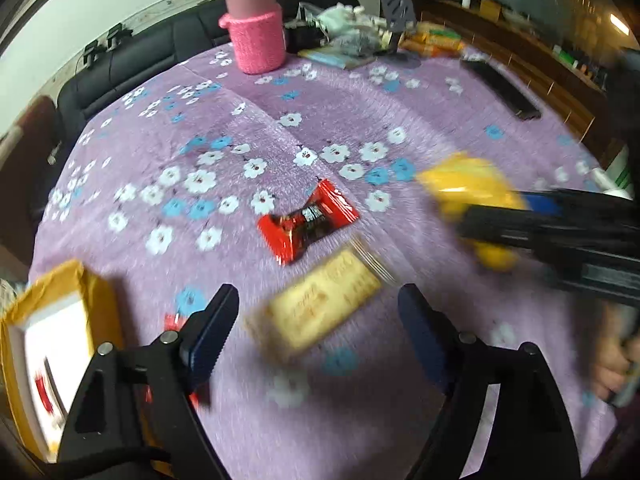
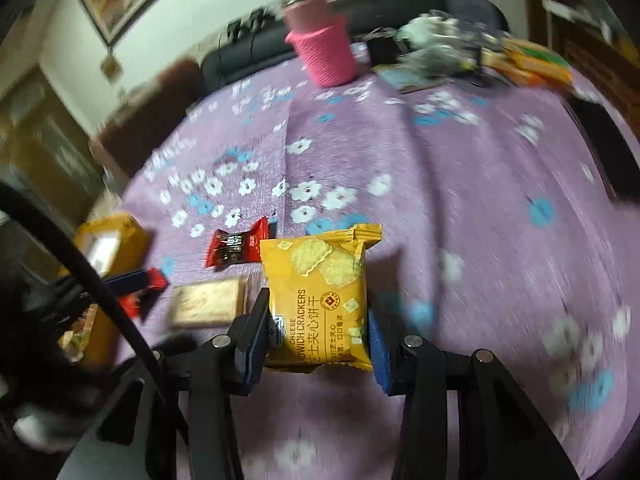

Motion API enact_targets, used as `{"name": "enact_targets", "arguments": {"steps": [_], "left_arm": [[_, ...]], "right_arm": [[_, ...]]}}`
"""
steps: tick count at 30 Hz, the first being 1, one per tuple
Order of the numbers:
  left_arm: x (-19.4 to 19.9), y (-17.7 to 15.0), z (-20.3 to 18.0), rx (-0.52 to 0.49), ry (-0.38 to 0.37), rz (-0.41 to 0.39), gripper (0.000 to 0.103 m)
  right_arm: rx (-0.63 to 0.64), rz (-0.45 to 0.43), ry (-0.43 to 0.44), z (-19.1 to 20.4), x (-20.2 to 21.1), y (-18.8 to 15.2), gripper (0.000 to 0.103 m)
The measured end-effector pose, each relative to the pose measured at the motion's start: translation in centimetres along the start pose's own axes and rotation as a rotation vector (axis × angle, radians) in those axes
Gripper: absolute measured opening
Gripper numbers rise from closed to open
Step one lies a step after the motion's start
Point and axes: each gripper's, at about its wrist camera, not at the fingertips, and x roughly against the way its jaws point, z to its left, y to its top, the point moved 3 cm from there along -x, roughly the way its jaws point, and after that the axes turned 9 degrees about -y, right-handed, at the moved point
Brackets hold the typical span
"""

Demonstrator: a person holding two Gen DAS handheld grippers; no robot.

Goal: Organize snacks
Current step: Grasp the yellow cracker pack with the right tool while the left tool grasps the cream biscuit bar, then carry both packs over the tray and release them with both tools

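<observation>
My right gripper [image 2: 318, 334] is shut on a yellow cheese cracker pack [image 2: 320, 300] and holds it above the purple flowered cloth; the pack also shows in the left wrist view [image 1: 472, 196]. My left gripper [image 1: 320, 320] is open over a beige cracker bar [image 1: 320, 304], which lies on the cloth between the fingers; the bar also shows in the right wrist view [image 2: 208, 302]. A red candy wrapper [image 1: 306, 220] lies just beyond it, also seen in the right wrist view [image 2: 238, 246]. A yellow box [image 1: 56, 344] sits at the left.
A pink bottle in a knitted sleeve [image 1: 256, 28] stands at the far side. A pile of bags and orange packs [image 1: 384, 36] lies at the back right. A black flat device [image 1: 500, 88] lies at the right. A dark sofa [image 1: 132, 60] borders the table behind.
</observation>
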Motion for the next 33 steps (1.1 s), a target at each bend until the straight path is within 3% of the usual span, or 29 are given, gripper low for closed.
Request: {"name": "enact_targets", "arguments": {"steps": [2,4,7,10,14,18,20,21,22,24,28,33], "left_arm": [[-1.9,-0.2,0.2,0.01,-0.006,0.069,0.082],[-1.6,-0.9,0.0,0.047,-0.046,0.076,0.076],[-0.7,-2.2,-1.6,0.06,-0.105,0.119,0.067],[0.5,-3.5,-3.9,0.063,-0.164,0.138,0.065],[0.7,-2.8,-4.7,0.031,-0.032,0.075,0.068],[-1.5,-1.1,-4.5,-0.004,0.09,0.016,0.072],[-1.7,-1.1,-4.4,0.035,0.063,0.008,0.063],[-1.7,-1.2,-4.5,0.061,0.021,0.007,0.046],[-1.6,-1.4,-4.6,0.075,-0.007,0.006,0.035],[-1.2,-1.7,-5.1,0.07,0.007,-0.001,0.035],[-0.3,-2.6,-5.2,0.124,-0.037,-0.028,0.035],[3.6,-4.2,-4.1,0.243,-0.108,-0.13,0.035]], "right_arm": [[-0.048,-0.033,0.04,-1.4,1.1,-0.6,0.043],[-0.082,-0.044,0.062,-2.3,1.2,-0.7,0.043],[-0.115,-0.018,0.094,-3.1,0.5,-0.8,0.043],[-0.137,0.011,0.145,-3.1,0.2,-1.0,0.043],[-0.135,-0.001,0.156,-3.1,1.1,-0.9,0.043],[-0.133,-0.021,0.143,-3.0,1.2,-0.9,0.043],[-0.122,-0.034,0.122,-3.0,1.3,-0.9,0.043],[-0.116,-0.038,0.114,-3.0,1.3,-0.9,0.043],[-0.109,-0.042,0.108,-2.9,1.3,-0.8,0.043],[-0.103,-0.051,0.106,-2.8,1.3,-0.7,0.043],[-0.086,-0.066,0.096,-2.5,1.5,-0.7,0.043],[-0.075,-0.079,0.115,-2.2,1.5,-0.7,0.043]]}}
